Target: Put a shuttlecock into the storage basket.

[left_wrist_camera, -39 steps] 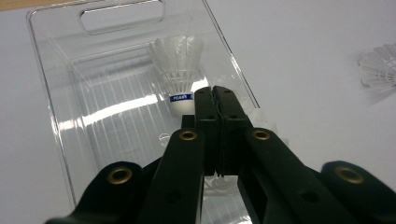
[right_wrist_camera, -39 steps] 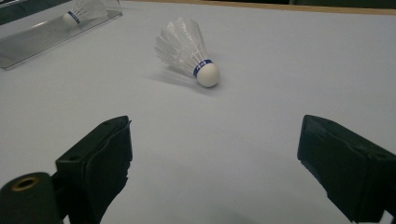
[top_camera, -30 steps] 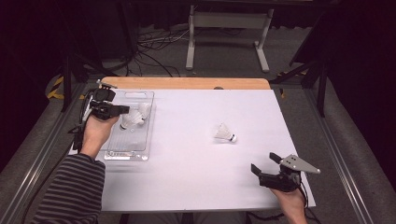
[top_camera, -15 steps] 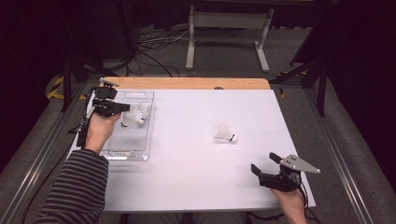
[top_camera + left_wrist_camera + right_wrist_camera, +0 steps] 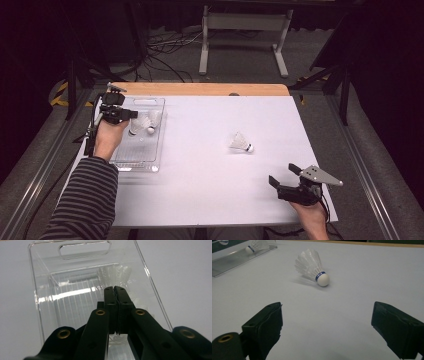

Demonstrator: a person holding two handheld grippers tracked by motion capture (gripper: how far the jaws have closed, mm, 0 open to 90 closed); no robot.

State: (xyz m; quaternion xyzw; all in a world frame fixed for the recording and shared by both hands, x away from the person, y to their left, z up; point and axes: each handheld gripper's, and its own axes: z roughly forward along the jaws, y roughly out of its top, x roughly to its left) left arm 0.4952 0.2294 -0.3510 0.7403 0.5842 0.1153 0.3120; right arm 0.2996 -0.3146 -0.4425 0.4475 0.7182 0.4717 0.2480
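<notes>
My left gripper [image 5: 131,114] hovers over the far end of a clear plastic tray [image 5: 135,160] at the table's left. In the left gripper view its jaws [image 5: 114,287] are pressed together, and white feathers [image 5: 117,272] show just past the tips inside the tray [image 5: 37,302]. Two white shuttlecocks [image 5: 136,125] [image 5: 154,119] lie in the tray beside the gripper. I cannot tell whether the tips touch one. A third shuttlecock [image 5: 240,143] [image 5: 312,265] lies on its side on the white table. My right gripper [image 5: 283,173] [image 5: 327,315] rests open at the near right, pointing toward it from a distance.
A white sheet [image 5: 210,190] covers the table, with a wooden strip [image 5: 200,89] along the far edge. Metal rails run down both sides. Beyond the table are cables and a white stand [image 5: 245,30] on a dark floor. The tray [image 5: 234,260] shows far left in the right gripper view.
My left gripper has edged slightly toward the tray's far end, jaws still together. The right gripper and the shuttlecock on the table have not moved.
</notes>
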